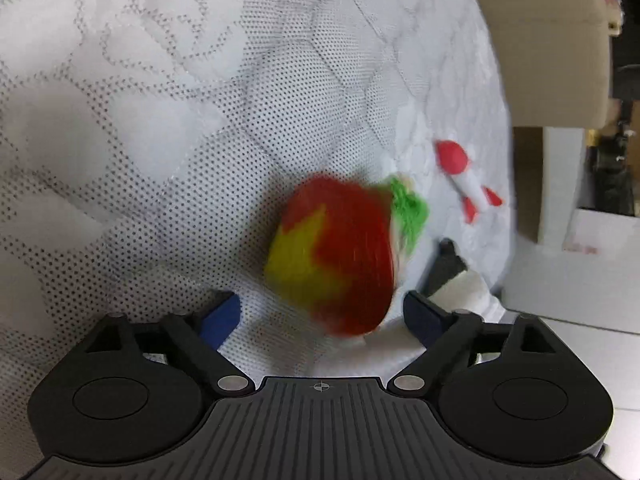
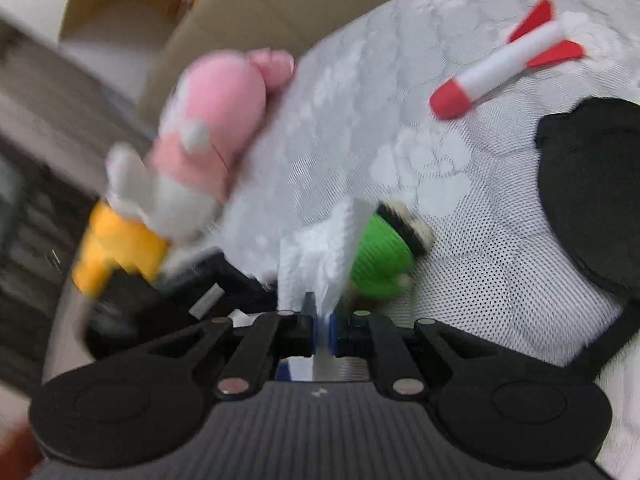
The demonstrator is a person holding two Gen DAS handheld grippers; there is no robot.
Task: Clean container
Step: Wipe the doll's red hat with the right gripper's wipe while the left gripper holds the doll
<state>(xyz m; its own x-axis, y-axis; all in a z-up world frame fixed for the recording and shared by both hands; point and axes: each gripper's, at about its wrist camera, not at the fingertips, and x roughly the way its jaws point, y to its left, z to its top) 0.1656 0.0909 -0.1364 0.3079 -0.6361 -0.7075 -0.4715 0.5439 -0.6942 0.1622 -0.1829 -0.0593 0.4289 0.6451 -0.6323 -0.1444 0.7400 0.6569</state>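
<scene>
The left gripper (image 1: 320, 312) stands with its jaws wide and its blue pads clear of the red and yellow toy (image 1: 332, 256) that sits between them in the lower middle of the left wrist view; the toy is blurred, round and glossy-looking, with a fuzzy green tuft at its upper right, and nothing presses on it, so it looks to lie loose on the mattress (image 1: 160, 120). The right gripper (image 2: 320, 332) is closed tight on a thin white tissue (image 2: 320, 248), a soft, crinkled sheet that rises from the pinched pads in the lower middle of the right wrist view; held by one edge this way it probably serves as the wiping cloth. Just right of the tissue lies the same toy's green ribbed end with a dark bristly rim. A pink and white plush toy (image 2: 216, 120) with a yellow part below it hangs blurred at the left of that view, seemingly in motion; what carries it cannot be told. The cardboard box (image 2: 240, 4), most likely the container to be cleaned, fills the upper left of the right wrist view and the upper right of the left one, off the mattress edge, with flat matte brown walls. A white foam rocket (image 2: 508, 64) with a red nose and red fins rests on the quilted, dotted fabric at the upper right, well apart from both grippers.
</scene>
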